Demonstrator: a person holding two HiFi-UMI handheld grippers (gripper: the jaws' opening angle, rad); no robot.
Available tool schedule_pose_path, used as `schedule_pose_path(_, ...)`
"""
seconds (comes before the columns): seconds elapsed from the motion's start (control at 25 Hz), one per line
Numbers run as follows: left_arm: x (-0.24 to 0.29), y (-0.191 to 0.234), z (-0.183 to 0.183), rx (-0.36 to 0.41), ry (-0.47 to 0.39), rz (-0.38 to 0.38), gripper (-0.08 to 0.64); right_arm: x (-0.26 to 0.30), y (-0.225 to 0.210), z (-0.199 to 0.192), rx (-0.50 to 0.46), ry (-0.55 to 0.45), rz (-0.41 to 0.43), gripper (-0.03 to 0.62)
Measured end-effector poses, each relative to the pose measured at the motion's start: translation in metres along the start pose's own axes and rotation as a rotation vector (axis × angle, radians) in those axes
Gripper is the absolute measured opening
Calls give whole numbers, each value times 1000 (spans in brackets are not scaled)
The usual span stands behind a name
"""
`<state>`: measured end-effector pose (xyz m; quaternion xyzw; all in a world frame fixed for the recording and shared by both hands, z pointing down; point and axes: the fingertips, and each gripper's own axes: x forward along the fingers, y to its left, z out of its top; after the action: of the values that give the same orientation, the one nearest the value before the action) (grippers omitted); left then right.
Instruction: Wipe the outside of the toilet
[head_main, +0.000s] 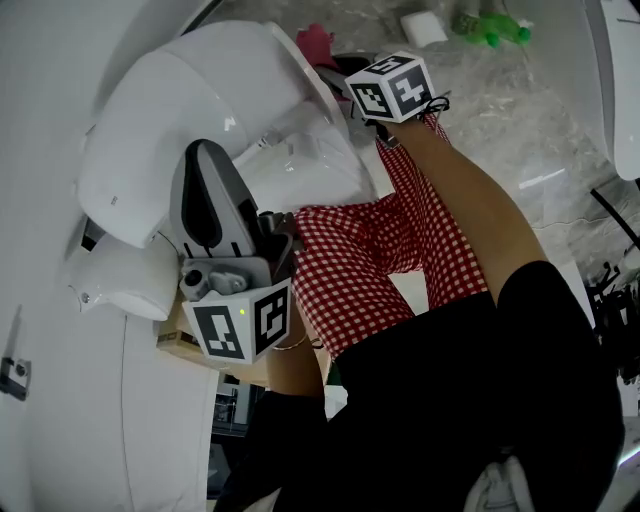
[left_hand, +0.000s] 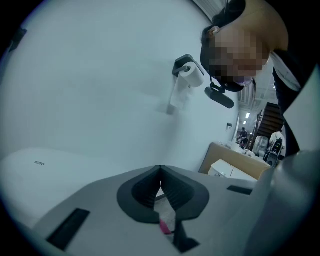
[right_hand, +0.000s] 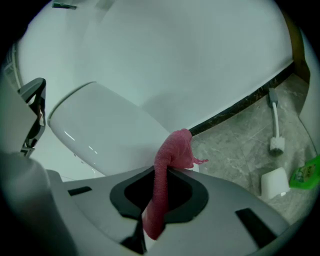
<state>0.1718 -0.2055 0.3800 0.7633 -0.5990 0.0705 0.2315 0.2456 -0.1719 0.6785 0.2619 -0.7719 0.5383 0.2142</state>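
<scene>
Pinches pink cloth (right_hand: 172, 150) in right gripper (right_hand: 164, 180) fingers at 12 o'clock beside toilet (head_main: 200, 100), left gripper (left_hand: 160, 175) fingers shut, seemingly empty, at 8 o'clock; wiping apparently under way, next needing cloth pressed onto porcelain.

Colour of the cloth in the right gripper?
Pinkish red; the cloth shows best in the right gripper view.
</scene>
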Motion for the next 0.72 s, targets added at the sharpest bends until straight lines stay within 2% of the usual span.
schedule_pose_path(0.28, -4, -12, 23, 29, -43, 0, 9, -70, 20, 53, -55, -144, 46, 54)
schedule_pose_path(0.52, 1, -30, 77, 68, -153, 21, 9, -159, 60, 125, -182, -337, 111, 54)
schedule_pose_path(0.72, -12, -70, 127, 143, -189, -47, 9, -233, 119, 154, -287, -412, 195, 54)
